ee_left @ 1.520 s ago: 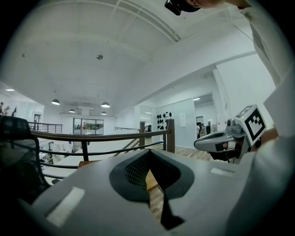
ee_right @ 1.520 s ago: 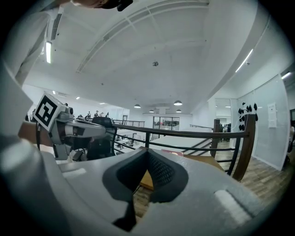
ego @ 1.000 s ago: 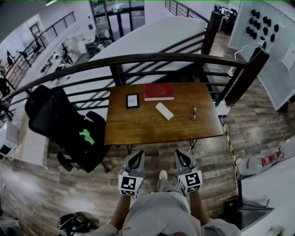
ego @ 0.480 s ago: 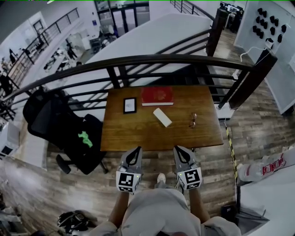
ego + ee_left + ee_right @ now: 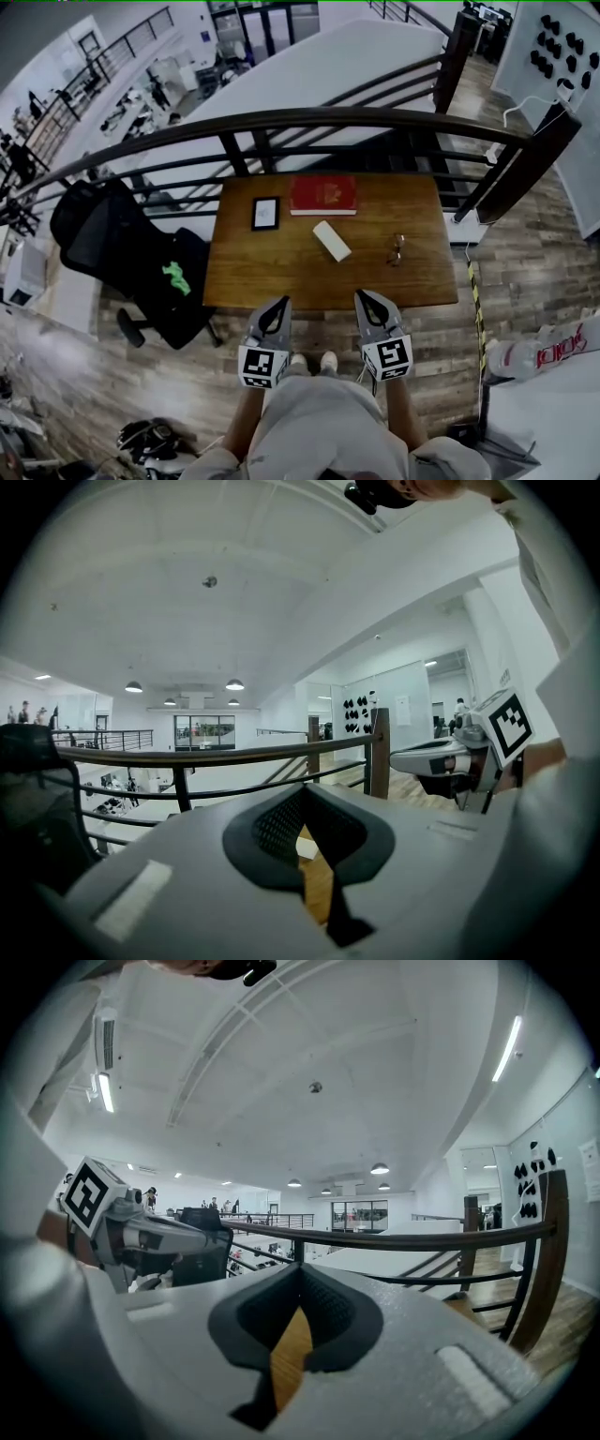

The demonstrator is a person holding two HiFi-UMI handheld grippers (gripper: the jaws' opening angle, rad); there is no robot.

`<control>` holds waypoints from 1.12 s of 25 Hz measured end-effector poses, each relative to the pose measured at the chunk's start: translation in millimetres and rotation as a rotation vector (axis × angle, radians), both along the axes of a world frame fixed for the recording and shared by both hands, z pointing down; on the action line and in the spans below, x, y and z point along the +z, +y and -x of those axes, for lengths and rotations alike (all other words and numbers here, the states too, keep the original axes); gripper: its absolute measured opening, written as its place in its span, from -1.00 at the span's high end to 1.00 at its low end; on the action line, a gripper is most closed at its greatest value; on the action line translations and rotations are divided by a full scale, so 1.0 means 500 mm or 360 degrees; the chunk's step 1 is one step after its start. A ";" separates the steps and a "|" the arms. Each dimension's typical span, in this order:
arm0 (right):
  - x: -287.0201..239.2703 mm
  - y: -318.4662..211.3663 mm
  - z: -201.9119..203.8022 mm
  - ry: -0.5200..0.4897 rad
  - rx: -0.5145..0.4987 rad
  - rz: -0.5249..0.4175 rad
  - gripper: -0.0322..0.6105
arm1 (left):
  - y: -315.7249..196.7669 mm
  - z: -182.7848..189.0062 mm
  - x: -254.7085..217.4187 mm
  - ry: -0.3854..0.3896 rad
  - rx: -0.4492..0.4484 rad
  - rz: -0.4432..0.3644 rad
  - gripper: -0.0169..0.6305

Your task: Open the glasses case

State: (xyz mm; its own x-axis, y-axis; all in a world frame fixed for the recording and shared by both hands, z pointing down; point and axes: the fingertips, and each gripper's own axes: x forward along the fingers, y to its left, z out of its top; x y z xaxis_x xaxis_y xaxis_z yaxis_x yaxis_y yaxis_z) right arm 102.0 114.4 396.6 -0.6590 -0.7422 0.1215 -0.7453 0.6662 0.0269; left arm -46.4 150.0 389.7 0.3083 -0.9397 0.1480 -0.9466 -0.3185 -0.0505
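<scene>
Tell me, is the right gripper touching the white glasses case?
Apart. The head view shows the right gripper by the near edge of the table, the glasses case mid-table, bare wood between.

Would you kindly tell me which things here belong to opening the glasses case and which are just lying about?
For the job:
- white glasses case, closed, on the wooden table
- left gripper and right gripper, both shut, empty, short of the table

Lying about:
- red book
- small black-framed device
- glasses
- black office chair
</scene>
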 end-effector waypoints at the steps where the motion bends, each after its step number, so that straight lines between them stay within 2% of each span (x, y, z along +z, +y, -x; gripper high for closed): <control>1: 0.005 -0.002 -0.001 -0.0003 -0.0001 0.0010 0.89 | -0.005 -0.001 0.001 0.0007 -0.0004 0.0000 0.89; 6: 0.031 -0.017 0.000 0.0006 -0.0015 0.0053 0.89 | -0.033 -0.013 0.007 -0.0005 0.0009 -0.0012 0.89; 10: 0.032 -0.048 0.016 0.0025 -0.0021 0.0051 0.89 | -0.063 -0.008 0.031 0.0030 0.0029 0.0028 0.89; 17: 0.027 -0.128 0.037 0.0063 0.0012 0.0039 0.89 | -0.176 0.007 0.010 0.0054 0.0068 -0.0037 0.89; 23: 0.030 -0.200 0.081 0.0082 0.0013 0.0051 0.89 | -0.251 0.041 0.026 0.0072 0.0100 0.0004 0.89; 28: 0.030 -0.258 0.118 0.0082 0.0038 0.0062 0.89 | -0.316 0.075 0.018 0.0085 0.0134 -0.0016 0.89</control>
State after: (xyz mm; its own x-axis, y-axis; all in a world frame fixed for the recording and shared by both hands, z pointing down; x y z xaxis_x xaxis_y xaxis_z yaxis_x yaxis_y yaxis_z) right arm 42.9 -14.6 411.9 -0.6333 -0.7517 0.1840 -0.7592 0.6496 0.0403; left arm -83.7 -7.9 398.7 0.3937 -0.9114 0.1198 -0.9178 -0.3970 -0.0044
